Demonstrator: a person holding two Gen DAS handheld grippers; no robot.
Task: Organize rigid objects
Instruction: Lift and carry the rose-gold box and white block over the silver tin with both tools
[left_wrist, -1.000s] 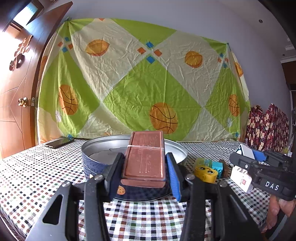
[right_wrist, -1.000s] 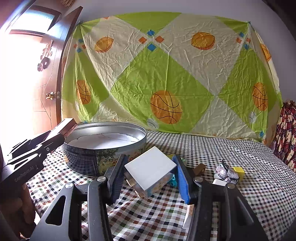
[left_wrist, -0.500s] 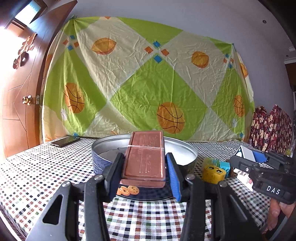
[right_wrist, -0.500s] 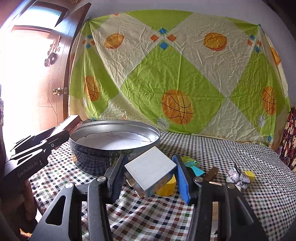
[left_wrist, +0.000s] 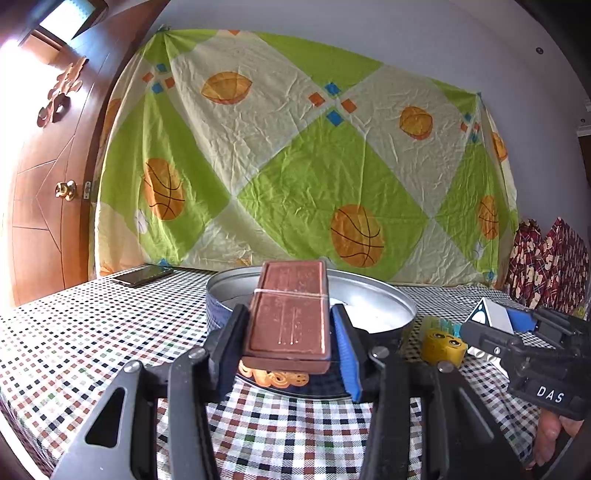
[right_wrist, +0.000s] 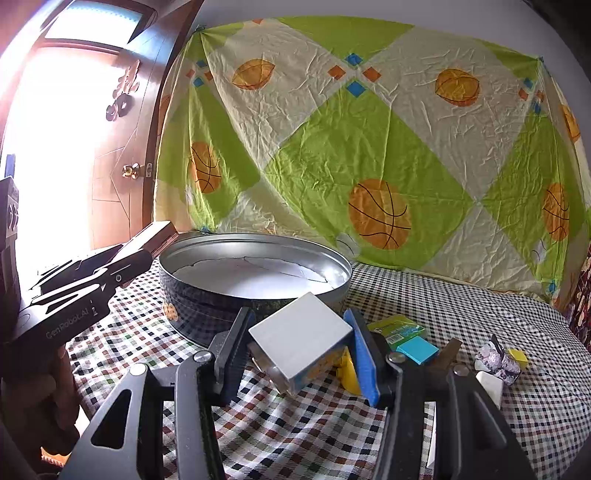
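Checked tablecloth (left_wrist: 92, 354) under basketball-print sheet (left_wrist: 295, 155). Brown flat case (left_wrist: 290, 314) clamped flat in left gripper (left_wrist: 290, 343), nose over rim of round tin (left_wrist: 388, 310) just ahead, likely for drop-in. White box (right_wrist: 301, 338) pinched tilted in right gripper (right_wrist: 299, 350), tin ahead-left. Loose blocks seen right of fingers.

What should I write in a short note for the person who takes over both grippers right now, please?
Left gripper: shut on the brown flat box, held near the round tin.
Right gripper: shut on the white box, in front of the tin.
Done: both boxes picked up; the tin shows only a white liner inside.
Left: put both boxes in, then the loose pieces on the checked cloth: the yellow block, blue piece and green packet.
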